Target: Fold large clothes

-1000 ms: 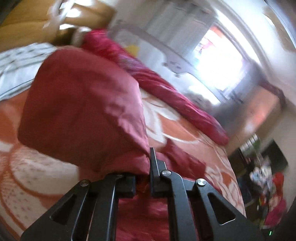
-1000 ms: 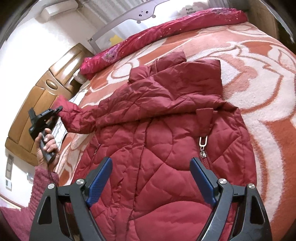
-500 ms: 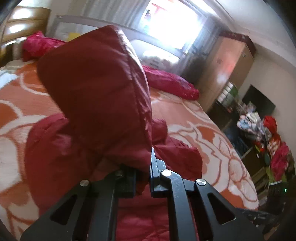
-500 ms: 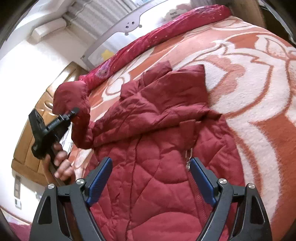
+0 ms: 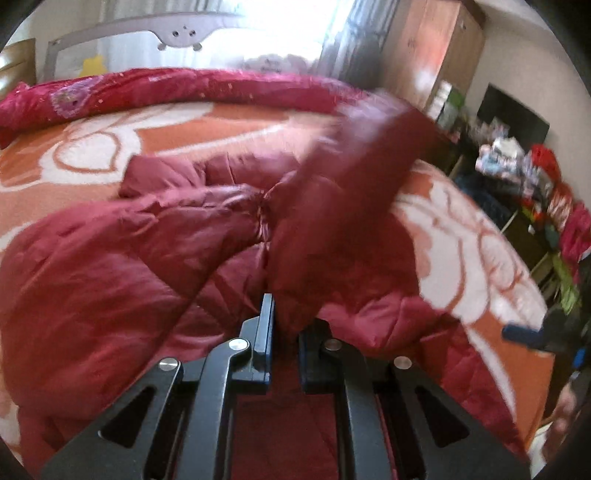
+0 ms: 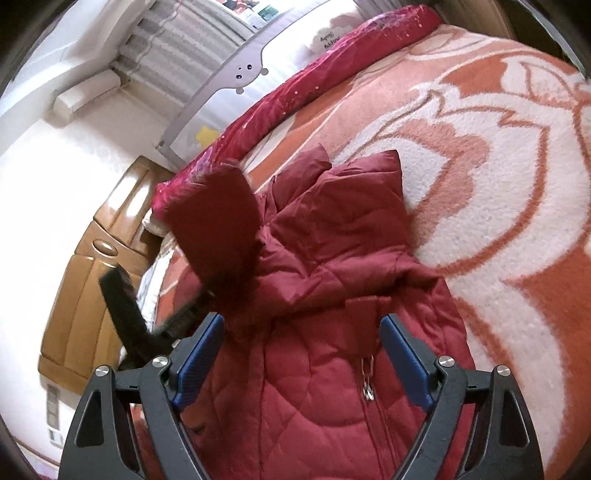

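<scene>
One bed (image 6: 517,155) with an orange-and-white blanket carries one dark red quilted jacket (image 6: 332,369), lying front up. One sleeve (image 5: 343,206) is lifted above it, pinched in the closed left tongs (image 5: 284,332). The right tongs (image 6: 301,362) hover wide open, empty, over the zipper.

Left wrist cam sits right behind its own fingers, tilted down and very close to the dark red quilted puffer jacket (image 5: 110,266), facing across the orange-and-white patterned blanket (image 5: 229,125) toward the grey bed rail (image 5: 177,29) beyond the fingertips. Right wrist cam looks down the jacket front from further back, same rail ahead of its fingers. Both views share jacket, blanket and rail.
</scene>
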Motion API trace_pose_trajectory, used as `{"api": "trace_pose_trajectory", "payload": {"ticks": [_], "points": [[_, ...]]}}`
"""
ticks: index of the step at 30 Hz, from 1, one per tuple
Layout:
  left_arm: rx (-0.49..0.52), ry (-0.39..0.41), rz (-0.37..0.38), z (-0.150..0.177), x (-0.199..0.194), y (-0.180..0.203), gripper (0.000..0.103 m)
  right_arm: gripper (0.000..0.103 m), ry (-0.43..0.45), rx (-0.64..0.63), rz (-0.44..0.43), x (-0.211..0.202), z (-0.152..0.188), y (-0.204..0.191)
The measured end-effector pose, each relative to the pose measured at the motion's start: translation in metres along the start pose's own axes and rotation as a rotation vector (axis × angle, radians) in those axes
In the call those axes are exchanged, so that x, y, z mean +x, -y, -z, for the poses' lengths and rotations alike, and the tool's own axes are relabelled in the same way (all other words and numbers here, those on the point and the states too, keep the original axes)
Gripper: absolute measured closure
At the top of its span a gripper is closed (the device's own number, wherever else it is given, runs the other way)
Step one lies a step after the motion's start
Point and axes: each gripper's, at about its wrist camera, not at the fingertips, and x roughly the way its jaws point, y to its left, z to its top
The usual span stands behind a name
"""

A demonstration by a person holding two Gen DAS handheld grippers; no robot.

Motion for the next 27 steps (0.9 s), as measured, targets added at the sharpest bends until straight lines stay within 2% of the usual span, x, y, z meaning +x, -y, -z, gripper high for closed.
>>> {"api": "trace_pose_trajectory", "payload": {"ticks": [6,16,17,18,19,20,22,27], "points": [[0.002,-0.043,-0.008,0.011,0.017,0.006,0.096,0.015,-0.037,0.046,-0.059,0.032,-0.020,0.003],[-0.004,-0.057,0.013,0.016,0.020,0.009,0.096,0.016,-0.127,0.185,-0.112,0.121,-0.058,0.015],[-0.007,-0.064,0.013,0.016,0.021,0.008,0.096,0.019,-0.129,0.184,-0.107,0.127,-0.059,0.016],[-0.015,-0.071,0.017,0.016,0.021,0.006,0.096,0.038,-0.129,0.176,-0.098,0.132,-0.060,0.016],[-0.021,-0.076,0.022,0.016,0.020,0.004,0.092,0.067,-0.136,0.173,-0.090,0.135,-0.061,0.016],[-0.028,-0.084,0.031,0.017,0.018,0.003,0.091,0.076,-0.150,0.182,-0.091,0.140,-0.061,0.017],[-0.036,-0.092,0.049,0.019,0.009,0.001,0.088,0.084,-0.149,0.186,-0.092,0.141,-0.059,0.017],[-0.044,-0.082,0.082,0.023,-0.023,-0.007,0.088,0.091,-0.115,0.115,-0.060,0.132,-0.059,0.005]]}}
